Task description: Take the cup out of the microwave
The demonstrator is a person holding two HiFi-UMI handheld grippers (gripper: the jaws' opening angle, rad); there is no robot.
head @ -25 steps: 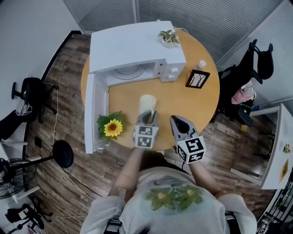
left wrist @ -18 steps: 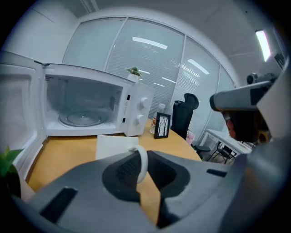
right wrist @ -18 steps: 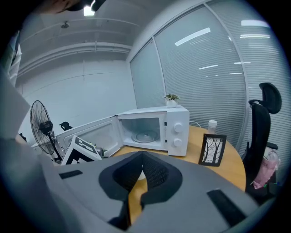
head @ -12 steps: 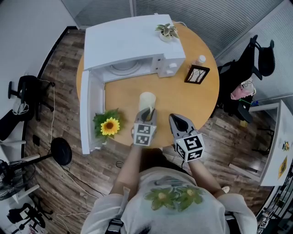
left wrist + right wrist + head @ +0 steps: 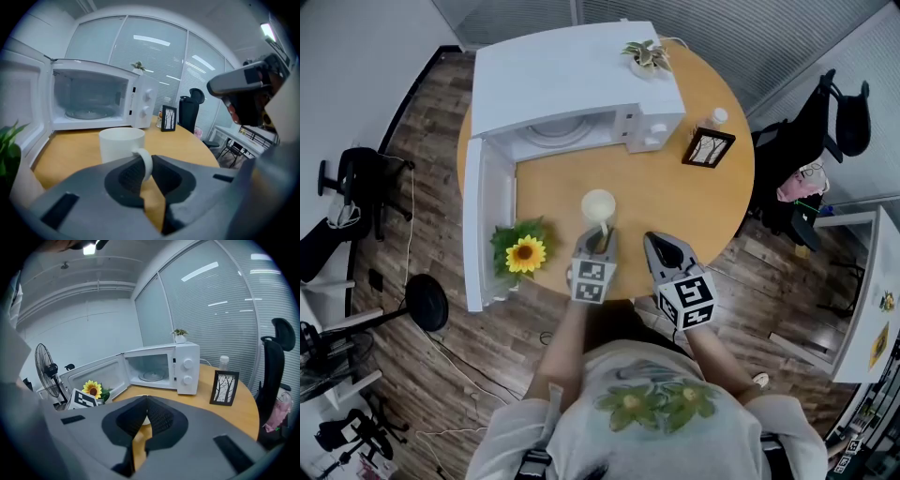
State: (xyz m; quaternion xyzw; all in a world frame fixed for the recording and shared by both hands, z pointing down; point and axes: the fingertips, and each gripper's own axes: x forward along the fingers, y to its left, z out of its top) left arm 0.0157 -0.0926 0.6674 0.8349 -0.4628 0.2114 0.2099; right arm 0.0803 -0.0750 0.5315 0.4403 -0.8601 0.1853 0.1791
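Sunflower (image 5: 525, 254) left of the left gripper (image 5: 601, 236), its jaws clamped on the handle of the white cup (image 5: 598, 204) just ahead, clear of the open microwave (image 5: 572, 80) farther ahead; right gripper (image 5: 656, 242) close alongside, jaws together, holding nothing.

Office with blind-covered glass partitions (image 5: 722, 37) and swivel chairs (image 5: 839, 117).

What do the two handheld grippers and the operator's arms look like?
The left gripper and right gripper are grey tapered wedges with dark ribbed pads; each carries a white cube with black square markers. No cables visible. Operator wears a white short-sleeved T-shirt with a green leaf print.
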